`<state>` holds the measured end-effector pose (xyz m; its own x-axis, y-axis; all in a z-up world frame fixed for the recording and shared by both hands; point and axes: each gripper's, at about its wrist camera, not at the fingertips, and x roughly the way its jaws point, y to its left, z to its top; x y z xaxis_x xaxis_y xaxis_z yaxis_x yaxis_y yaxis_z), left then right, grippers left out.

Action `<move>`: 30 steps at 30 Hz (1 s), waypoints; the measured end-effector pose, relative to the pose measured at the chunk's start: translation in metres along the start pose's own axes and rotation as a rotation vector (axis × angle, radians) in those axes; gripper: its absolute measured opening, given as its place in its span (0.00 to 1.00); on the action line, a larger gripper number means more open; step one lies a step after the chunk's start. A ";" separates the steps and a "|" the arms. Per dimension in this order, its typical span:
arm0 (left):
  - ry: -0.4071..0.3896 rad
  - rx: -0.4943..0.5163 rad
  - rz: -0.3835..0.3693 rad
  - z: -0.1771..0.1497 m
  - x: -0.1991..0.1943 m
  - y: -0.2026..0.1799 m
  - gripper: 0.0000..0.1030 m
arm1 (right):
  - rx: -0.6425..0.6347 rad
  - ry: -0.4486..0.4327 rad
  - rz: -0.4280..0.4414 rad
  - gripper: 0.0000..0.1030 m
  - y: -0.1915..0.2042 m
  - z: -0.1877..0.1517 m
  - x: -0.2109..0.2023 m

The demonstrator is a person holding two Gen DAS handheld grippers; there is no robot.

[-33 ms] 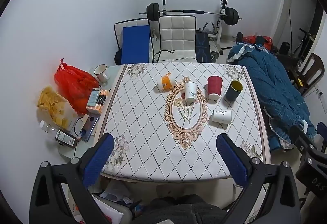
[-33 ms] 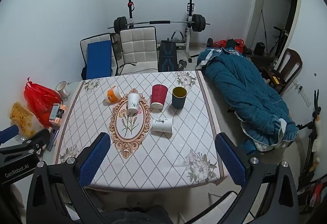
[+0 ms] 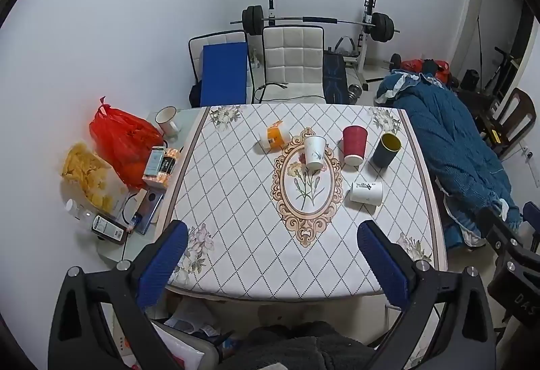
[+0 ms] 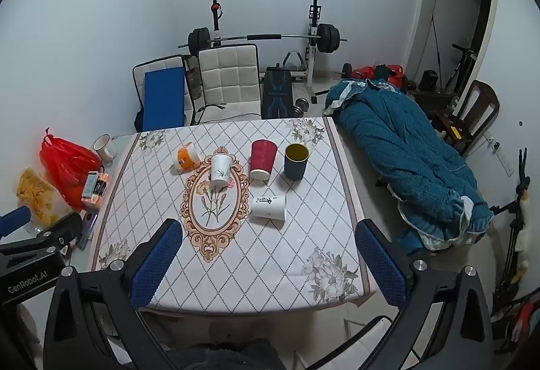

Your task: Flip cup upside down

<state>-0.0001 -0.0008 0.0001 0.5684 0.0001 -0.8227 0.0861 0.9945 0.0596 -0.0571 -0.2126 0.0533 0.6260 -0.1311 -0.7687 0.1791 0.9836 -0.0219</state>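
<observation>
Several cups stand on the patterned tablecloth (image 3: 236, 218). A white paper cup (image 3: 315, 152) (image 4: 221, 169), a red cup (image 3: 354, 144) (image 4: 263, 159) and a dark blue cup with a yellow inside (image 3: 387, 149) (image 4: 296, 161) stand upright, mouths up. A white cup with black writing (image 3: 366, 192) (image 4: 269, 207) and an orange and white cup (image 3: 274, 136) (image 4: 185, 156) lie on their sides. My left gripper (image 3: 271, 260) and right gripper (image 4: 268, 260) are open and empty, held back over the table's near edge.
Left of the cloth lie a red bag (image 3: 123, 142), a snack packet (image 3: 89, 177), a mug (image 3: 167, 121), small boxes and a phone. Chairs (image 3: 292, 63) and a barbell rack (image 3: 317, 22) stand behind the table. A blue quilt (image 4: 405, 161) lies to the right.
</observation>
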 end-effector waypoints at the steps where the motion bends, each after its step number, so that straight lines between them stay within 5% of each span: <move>1: 0.000 0.002 0.001 0.000 0.000 -0.001 1.00 | 0.000 -0.002 -0.001 1.00 0.000 0.000 0.000; 30: -0.022 -0.005 -0.005 0.014 -0.014 -0.002 1.00 | 0.004 -0.008 0.005 1.00 0.003 0.004 -0.002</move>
<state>0.0030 -0.0041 0.0197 0.5858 -0.0071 -0.8104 0.0847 0.9950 0.0525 -0.0542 -0.2099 0.0574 0.6333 -0.1271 -0.7634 0.1788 0.9838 -0.0155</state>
